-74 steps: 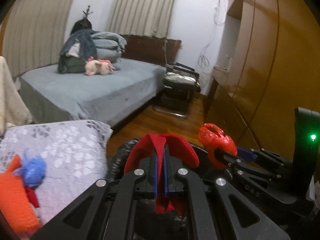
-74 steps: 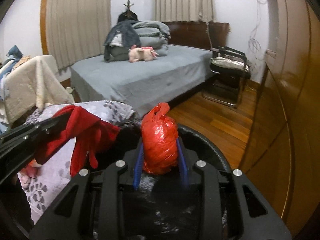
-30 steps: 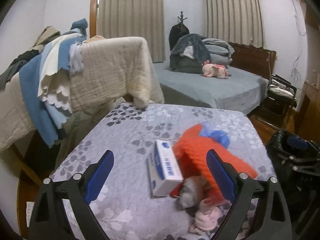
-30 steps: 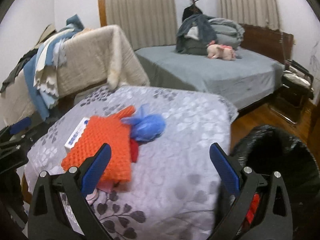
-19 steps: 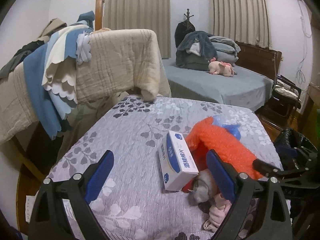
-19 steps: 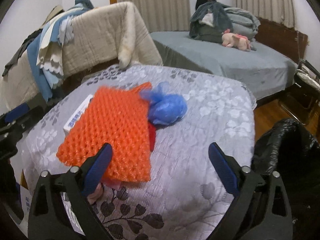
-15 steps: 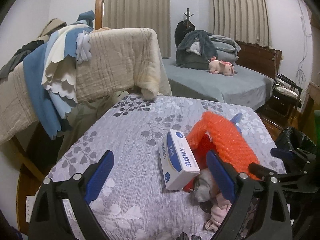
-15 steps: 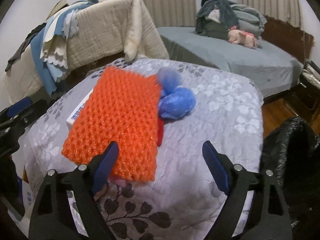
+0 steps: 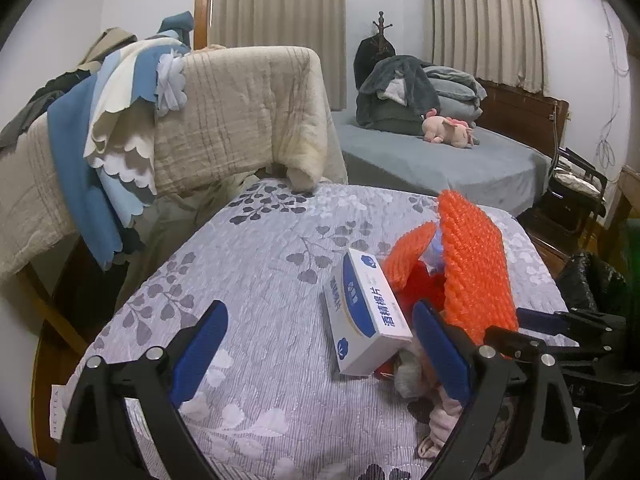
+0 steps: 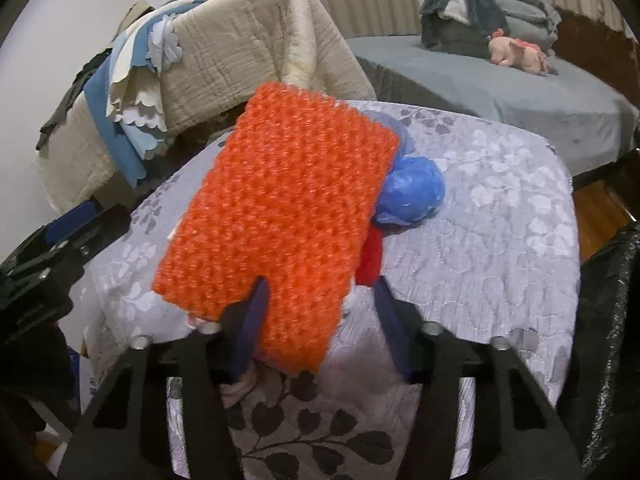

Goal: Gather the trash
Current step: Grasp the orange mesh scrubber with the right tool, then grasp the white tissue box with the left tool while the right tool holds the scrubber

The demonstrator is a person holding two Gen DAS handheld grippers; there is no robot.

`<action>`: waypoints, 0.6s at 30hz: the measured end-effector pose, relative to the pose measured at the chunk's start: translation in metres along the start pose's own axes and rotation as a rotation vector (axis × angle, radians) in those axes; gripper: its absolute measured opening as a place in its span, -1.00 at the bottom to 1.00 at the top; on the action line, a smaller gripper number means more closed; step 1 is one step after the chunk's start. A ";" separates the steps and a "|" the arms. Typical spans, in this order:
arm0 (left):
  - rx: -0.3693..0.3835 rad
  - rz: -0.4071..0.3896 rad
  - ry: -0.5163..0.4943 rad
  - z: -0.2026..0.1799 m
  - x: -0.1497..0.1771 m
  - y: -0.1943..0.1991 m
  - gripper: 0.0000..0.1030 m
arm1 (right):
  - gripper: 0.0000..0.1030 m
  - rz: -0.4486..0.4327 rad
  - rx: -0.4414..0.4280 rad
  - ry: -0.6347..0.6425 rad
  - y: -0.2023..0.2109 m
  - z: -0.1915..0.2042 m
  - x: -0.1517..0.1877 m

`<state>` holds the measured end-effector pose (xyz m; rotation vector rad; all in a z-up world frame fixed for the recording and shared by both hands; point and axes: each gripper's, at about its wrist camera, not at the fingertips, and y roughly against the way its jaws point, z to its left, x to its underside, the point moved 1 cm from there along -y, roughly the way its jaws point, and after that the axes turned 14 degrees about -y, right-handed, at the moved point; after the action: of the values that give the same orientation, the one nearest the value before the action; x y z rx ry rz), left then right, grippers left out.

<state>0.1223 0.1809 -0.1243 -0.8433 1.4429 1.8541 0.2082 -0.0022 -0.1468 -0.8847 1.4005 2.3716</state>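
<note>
An orange mesh sheet [image 10: 280, 208] lies over a trash pile on the floral-covered table [image 10: 500, 216]. My right gripper [image 10: 320, 300] has its jaws narrowed around the sheet's near edge, which is lifted; the sheet stands up in the left wrist view [image 9: 472, 264]. A crumpled blue bag [image 10: 408, 192] and a red scrap [image 10: 370, 256] lie under it. A white and blue box [image 9: 366, 312] leans against the pile. My left gripper [image 9: 320, 348] is open and empty in front of the box.
A black trash bag [image 10: 608, 320] stands at the table's right edge. A chair draped with blankets [image 9: 200, 120] is behind the table on the left. A grey bed [image 9: 440, 160] with a pink plush toy lies beyond. Pink and grey scraps [image 9: 440, 416] lie by the box.
Both grippers dropped the red trash at the black bag and swung to the table. My right gripper has now narrowed on the orange sheet's edge, tilting it up.
</note>
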 end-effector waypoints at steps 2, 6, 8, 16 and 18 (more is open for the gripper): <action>0.002 0.001 0.000 0.000 0.000 -0.001 0.78 | -0.38 0.006 -0.015 0.012 0.001 0.003 0.001; 0.007 0.003 -0.003 -0.002 -0.001 -0.001 0.78 | -0.74 -0.007 -0.016 0.038 0.006 0.009 0.000; 0.010 0.002 -0.004 -0.003 -0.001 -0.001 0.78 | -0.76 -0.013 -0.017 0.048 0.008 0.010 -0.001; 0.026 -0.002 -0.013 -0.009 -0.006 -0.001 0.77 | -0.79 -0.055 -0.017 0.052 0.035 0.003 -0.006; 0.036 -0.003 -0.015 -0.012 -0.007 -0.002 0.77 | -0.80 -0.071 -0.010 0.058 0.044 0.001 -0.007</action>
<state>0.1294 0.1686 -0.1221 -0.8126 1.4606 1.8232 0.1914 -0.0229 -0.1111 -0.9967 1.3562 2.3197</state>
